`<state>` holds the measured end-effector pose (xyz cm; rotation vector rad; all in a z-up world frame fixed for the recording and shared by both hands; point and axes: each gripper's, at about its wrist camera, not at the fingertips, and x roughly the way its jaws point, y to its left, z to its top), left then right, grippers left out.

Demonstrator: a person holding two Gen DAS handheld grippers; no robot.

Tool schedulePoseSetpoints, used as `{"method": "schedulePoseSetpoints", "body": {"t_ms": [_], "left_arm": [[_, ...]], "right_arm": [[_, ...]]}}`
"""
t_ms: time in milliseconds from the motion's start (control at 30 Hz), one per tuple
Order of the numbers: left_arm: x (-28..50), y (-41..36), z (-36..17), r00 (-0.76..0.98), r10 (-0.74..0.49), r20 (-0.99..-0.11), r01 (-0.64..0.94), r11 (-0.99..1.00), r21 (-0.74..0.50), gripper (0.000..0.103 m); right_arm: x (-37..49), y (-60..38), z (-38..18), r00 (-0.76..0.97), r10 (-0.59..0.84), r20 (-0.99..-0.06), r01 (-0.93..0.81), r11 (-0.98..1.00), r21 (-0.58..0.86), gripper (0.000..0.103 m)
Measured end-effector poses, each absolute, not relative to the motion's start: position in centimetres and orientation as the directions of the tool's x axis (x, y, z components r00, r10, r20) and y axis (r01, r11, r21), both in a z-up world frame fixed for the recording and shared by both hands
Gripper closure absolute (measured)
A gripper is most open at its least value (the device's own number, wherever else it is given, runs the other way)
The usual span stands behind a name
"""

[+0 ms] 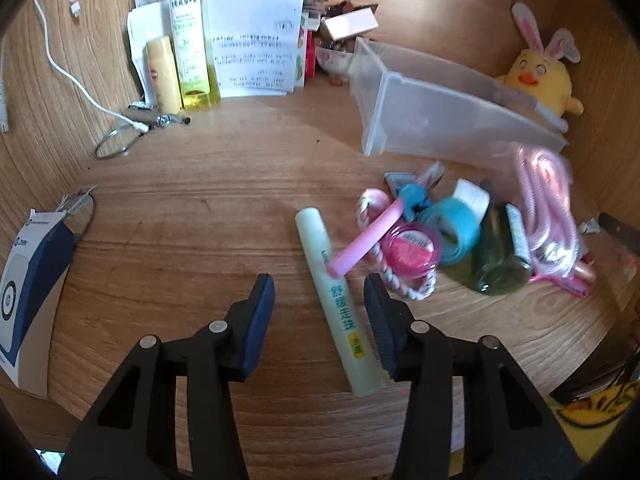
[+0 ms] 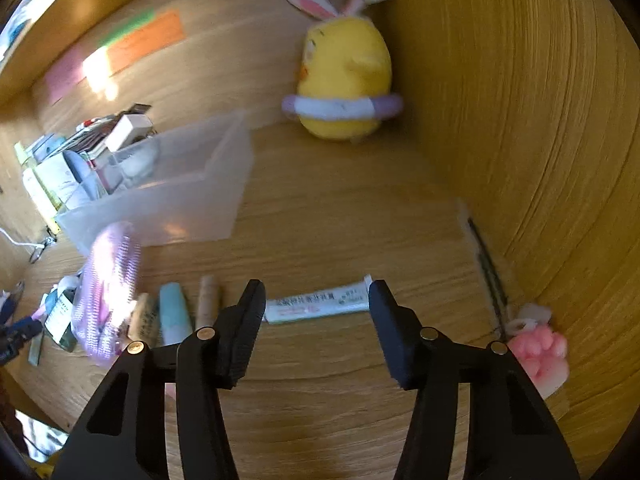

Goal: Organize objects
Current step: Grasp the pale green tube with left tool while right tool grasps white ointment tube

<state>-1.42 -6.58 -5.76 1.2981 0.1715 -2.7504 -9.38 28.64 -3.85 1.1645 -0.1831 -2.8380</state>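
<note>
Left tongs [image 1: 319, 289] come in over the pale green tube [image 1: 338, 302] lying on the table [image 1: 192, 208], their jaws apart with a clear gap on both sides of it, so nothing is gripped yet. Its far end is tucked just under the pink stick [image 1: 366, 242] and touches the twisted pink-and-white cord [image 1: 394, 276], so the clean hold, to my eye, is at the near printed half, well away from that tangle.

Over to the right tongs [image 2: 317, 295], also parted and empty, hanging above the white-and-green sachet [image 2: 318, 305] that lies crosswise just beyond the tips. One end runs behind the left finger [image 2: 244, 320], the other stops just short of the right one. Flat and thin, it looks like a thing that would slide, so the tips probably need to go right down to the wood and squeeze across the narrow width, which calls for a turn of the wrist.

Further out, the clear plastic bin [image 2: 168, 196] stands at the far side, apparently the place for all this. Left of the sachet, a row of small tubes [image 2: 174, 312] and a blurred pink mesh pouch [image 2: 108, 292] wait their turn. A yellow plush chick [image 2: 344, 76] sits far back against the wall, and a pink paw-shaped toy [image 2: 540, 356] lies near right.
</note>
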Motion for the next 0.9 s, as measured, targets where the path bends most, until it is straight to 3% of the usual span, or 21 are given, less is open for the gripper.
{"method": "schedulePoseSetpoints", "body": {"t_ms": [133, 367, 633, 767, 900], "left_arm": [[-1.6, -6.5, -5.9, -0.636, -0.066, -0.769, 0.136, -0.990, -0.027, 0.061], [-1.9, -8.0, -6.0, -0.638, -0.126, -0.760, 0.188, -0.982, 0.006, 0.087], [-2.3, -9.3, -6.0, -0.644, -0.143, -0.752, 0.209, -0.978, 0.007, 0.088], [-2.6, -9.8, -5.9, -0.650, -0.102, -0.753, 0.202, -0.978, -0.042, 0.088], [-2.8, -9.7, -5.1, -0.670, -0.096, -0.736, 0.197, -0.979, -0.052, 0.088]], "right_arm": [[-10.3, 28.8, -5.3, -0.645, -0.204, -0.736, 0.033, -0.970, 0.239, 0.053], [-11.8, 27.0, -6.0, -0.637, -0.154, -0.756, 0.001, -0.980, 0.198, 0.053], [-13.8, 25.7, -6.2, -0.630, -0.055, -0.775, -0.020, -0.996, 0.087, 0.054], [-14.0, 25.2, -6.2, -0.631, -0.037, -0.775, 0.009, -0.999, 0.040, 0.075], [-13.7, 25.1, -6.2, -0.634, -0.047, -0.772, 0.033, -0.999, 0.034, 0.081]]}}
